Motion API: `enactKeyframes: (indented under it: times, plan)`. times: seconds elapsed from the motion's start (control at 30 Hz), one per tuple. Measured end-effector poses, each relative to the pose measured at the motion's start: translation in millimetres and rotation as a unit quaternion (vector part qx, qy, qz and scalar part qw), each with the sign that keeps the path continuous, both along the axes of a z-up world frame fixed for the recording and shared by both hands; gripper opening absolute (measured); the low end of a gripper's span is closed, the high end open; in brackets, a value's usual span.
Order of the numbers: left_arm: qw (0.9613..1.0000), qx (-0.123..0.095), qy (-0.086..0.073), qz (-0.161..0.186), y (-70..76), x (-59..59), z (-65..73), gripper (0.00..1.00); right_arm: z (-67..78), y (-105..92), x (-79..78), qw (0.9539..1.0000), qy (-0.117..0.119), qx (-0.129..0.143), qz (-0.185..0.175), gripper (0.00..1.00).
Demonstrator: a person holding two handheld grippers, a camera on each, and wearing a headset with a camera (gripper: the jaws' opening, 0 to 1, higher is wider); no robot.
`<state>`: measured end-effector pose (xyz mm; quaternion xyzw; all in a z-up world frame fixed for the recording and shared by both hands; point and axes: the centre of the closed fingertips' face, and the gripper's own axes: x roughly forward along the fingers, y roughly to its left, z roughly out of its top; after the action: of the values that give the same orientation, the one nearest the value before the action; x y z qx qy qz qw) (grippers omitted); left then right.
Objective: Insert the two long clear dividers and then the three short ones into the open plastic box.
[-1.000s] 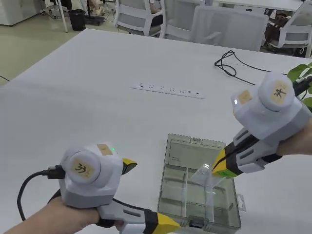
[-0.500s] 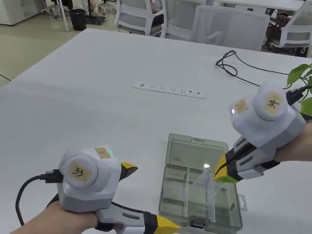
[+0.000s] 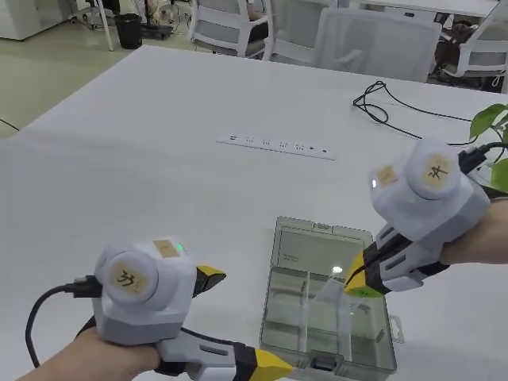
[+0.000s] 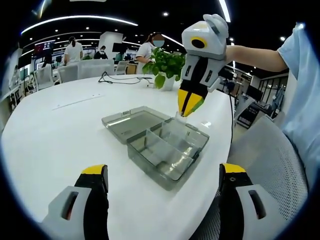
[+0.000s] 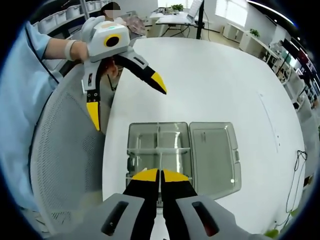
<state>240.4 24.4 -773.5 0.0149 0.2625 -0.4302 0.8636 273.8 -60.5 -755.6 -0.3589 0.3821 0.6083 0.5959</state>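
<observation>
The open plastic box lies on the white table, lid flat behind it; it also shows in the left gripper view and the right gripper view. Clear dividers stand inside it. My right gripper hovers over the box's right half, shut on a clear divider whose lower edge reaches into the box. From its own camera, the right gripper points down at the box. My left gripper stands open to the left of the box, holding nothing.
A white power strip lies mid-table beyond the box. A black cable curls at the far right, beside a green plant. Office chairs line the far table edge. The near table edge is close to the box.
My right gripper has sunk a little and shifted slightly left, bringing the clear divider lower over the box. The left gripper has hardly moved.
</observation>
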Motion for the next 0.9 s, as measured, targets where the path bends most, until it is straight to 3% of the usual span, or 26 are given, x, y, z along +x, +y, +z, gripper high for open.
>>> enactKeyframes:
  times: [0.53, 0.9]
  plan:
    - [1.0, -0.002, 0.006, -0.004, -3.1, -1.6, -2.6, 0.91, -5.2, 8.7, -3.6, 0.9998, -0.007, 0.003, 0.017, 0.02]
    - [0.9999, -0.003, 0.006, -0.008, -6.2, -1.1, -1.9, 0.91, -23.5, 14.1, -6.7, 0.9991, -0.02, -0.027, 0.025, 0.02]
